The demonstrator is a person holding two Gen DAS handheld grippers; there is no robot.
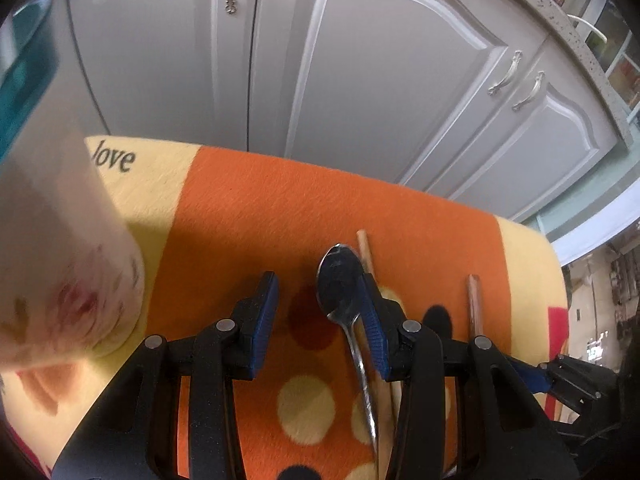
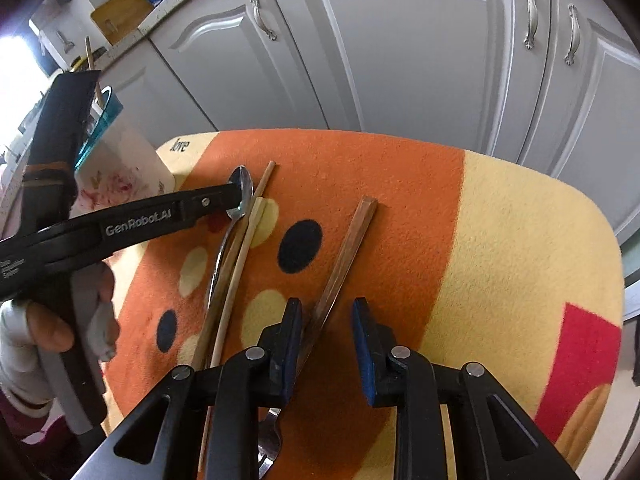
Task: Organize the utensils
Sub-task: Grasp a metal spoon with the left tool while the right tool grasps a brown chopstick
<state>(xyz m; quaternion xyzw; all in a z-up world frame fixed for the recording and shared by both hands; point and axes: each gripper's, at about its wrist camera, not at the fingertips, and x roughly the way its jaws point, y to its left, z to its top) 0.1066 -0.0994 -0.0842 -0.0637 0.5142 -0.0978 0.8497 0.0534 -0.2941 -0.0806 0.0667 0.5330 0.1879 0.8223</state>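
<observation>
A metal spoon lies on the orange and yellow cloth, bowl pointing away, beside a light wooden chopstick. My left gripper is open, low over the cloth, its right finger against the spoon's bowl. A white floral holder with a teal rim stands at the left, blurred. In the right wrist view my right gripper is open over a dark brown chopstick; its left finger touches the stick. The spoon, light chopsticks, a fork and the holder show there too.
Grey cabinet doors stand just beyond the far edge of the cloth-covered surface. The left gripper's body and the person's hand fill the left side of the right wrist view. A counter with clutter is above.
</observation>
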